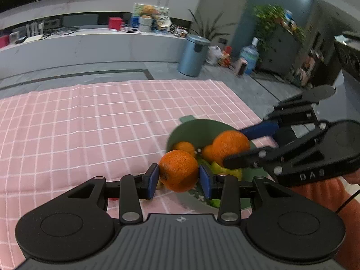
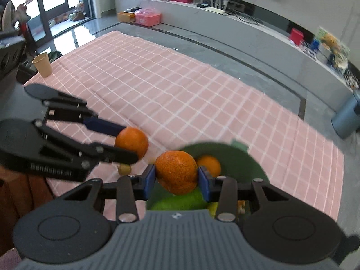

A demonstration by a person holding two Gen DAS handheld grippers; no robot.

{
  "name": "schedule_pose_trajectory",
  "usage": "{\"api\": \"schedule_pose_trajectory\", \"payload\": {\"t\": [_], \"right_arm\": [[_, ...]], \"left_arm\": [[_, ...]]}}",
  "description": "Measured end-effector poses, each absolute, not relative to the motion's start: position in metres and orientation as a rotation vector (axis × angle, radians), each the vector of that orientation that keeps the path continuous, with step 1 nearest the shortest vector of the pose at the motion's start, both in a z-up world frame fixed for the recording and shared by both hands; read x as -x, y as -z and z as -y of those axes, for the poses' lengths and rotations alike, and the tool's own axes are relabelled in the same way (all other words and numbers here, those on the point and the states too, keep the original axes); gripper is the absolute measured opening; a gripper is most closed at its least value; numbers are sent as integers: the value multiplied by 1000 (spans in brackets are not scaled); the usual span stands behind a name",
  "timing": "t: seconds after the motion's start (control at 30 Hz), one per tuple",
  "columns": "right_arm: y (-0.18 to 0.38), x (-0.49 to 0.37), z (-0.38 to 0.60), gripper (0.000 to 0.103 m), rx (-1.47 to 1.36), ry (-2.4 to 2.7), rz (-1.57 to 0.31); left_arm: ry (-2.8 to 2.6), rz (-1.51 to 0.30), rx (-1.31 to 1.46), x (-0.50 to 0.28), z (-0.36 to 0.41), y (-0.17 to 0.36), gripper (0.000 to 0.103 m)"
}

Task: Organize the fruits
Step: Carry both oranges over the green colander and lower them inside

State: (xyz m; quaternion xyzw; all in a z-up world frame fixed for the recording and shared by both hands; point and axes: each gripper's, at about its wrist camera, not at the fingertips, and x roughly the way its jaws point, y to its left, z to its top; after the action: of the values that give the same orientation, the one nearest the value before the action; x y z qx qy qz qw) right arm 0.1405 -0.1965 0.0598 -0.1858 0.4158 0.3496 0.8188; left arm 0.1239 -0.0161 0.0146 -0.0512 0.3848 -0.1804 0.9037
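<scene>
The left claw (image 1: 178,180) is clamped on an orange (image 1: 178,170), its two blue pads (image 1: 154,181) pressing the fruit's opposite flanks; the fruit is nearly round, so no long axis can be told, though a small stem dimple faces the lower left of the left wrist view. The right claw (image 2: 176,180) likewise grips a second orange (image 2: 176,172), which looks slightly flattened, its broader span running crosswise between the pads (image 2: 203,185); where its stem end points cannot be told. Both fruits hang above the near edge of a table covered with a pink checked cloth (image 1: 90,123), over or just beside a green bowl (image 1: 193,128). Inside the bowl lie another small orange (image 2: 209,164), a green fruit (image 2: 180,202) and something yellow (image 1: 225,169), partly hidden by the claws. In the left wrist view the right claw comes in from the right edge, its orange over the bowl's far side. A paper cup (image 2: 42,64) stands upright at the far left corner of the table, well apart from the bowl.
</scene>
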Motion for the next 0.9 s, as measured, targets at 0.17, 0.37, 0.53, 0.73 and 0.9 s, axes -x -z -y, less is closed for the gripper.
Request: {"api": "schedule_pose_trajectory", "payload": {"t": [0.17, 0.37, 0.53, 0.73, 0.9], "right_arm": [[-38, -134, 226, 38, 384, -700, -944], [-7, -139, 237, 38, 344, -682, -1023], [11, -144, 236, 38, 323, -672, -1081], [21, -149, 232, 38, 316, -682, -1119], [30, -153, 225, 38, 326, -683, -1150]], "left_arm": [[396, -851, 31, -141, 43, -8, 44], [382, -945, -75, -162, 66, 3, 44], [395, -1005, -137, -167, 72, 12, 44], [409, -1033, -183, -175, 81, 22, 44], [427, -1026, -233, -177, 88, 23, 44]]}}
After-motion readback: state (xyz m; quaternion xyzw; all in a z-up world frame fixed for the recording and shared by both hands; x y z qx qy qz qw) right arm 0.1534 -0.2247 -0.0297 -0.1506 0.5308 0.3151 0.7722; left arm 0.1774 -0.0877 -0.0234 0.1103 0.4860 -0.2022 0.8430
